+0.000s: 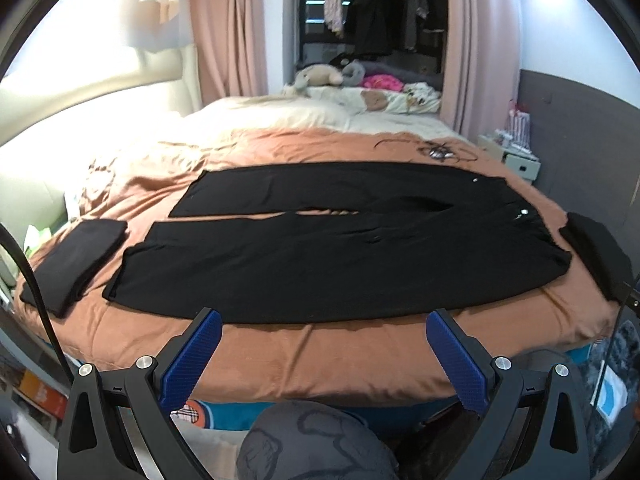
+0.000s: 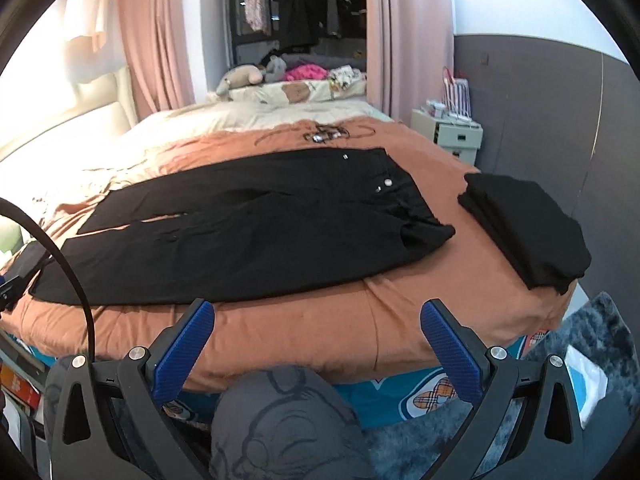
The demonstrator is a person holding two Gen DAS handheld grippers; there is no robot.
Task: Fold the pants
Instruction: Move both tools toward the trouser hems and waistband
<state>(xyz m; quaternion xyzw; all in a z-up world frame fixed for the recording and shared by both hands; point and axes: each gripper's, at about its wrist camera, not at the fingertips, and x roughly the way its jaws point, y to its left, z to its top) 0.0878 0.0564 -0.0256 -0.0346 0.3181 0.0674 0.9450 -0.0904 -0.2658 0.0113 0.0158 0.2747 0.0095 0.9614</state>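
Note:
Black pants [image 1: 320,252] lie spread flat across the brown bedspread [image 1: 320,352], waist to the right, both legs running left with a narrow gap between them. They also show in the right wrist view [image 2: 248,232]. My left gripper [image 1: 324,320] is open and empty, held just short of the pants' near edge. My right gripper [image 2: 318,312] is open and empty, over the bed's near edge below the pants' waist end.
A folded black garment [image 1: 76,260] lies at the bed's left end, another [image 2: 524,228] at the right end. A belt or strap with metal parts [image 2: 320,134] lies beyond the pants. A white nightstand [image 2: 448,136] stands at right. Pillows and plush toys [image 1: 320,76] lie far back.

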